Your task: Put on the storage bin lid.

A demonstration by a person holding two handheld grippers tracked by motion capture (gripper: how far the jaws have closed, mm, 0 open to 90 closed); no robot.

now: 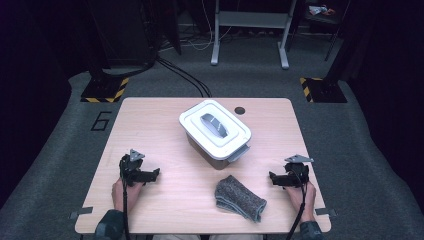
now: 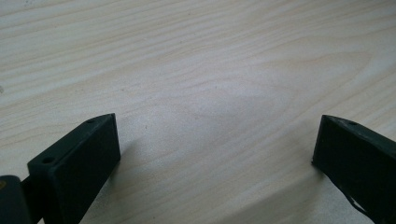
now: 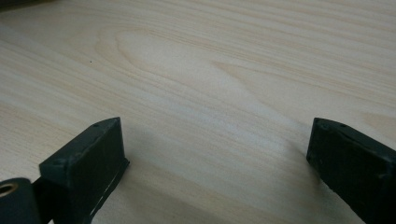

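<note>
Resting both tools on the bench (image 1: 150, 125), I hold the left tool (image 1: 150, 175) and right tool (image 1: 275, 178) wide open, empty. The folded grey cloth (image 1: 240, 198) lies nearest my right tool, before the lidded white container (image 1: 216, 131). Approach low, pinching a thick edge (fold layers unclear). Container contents hidden.
</note>
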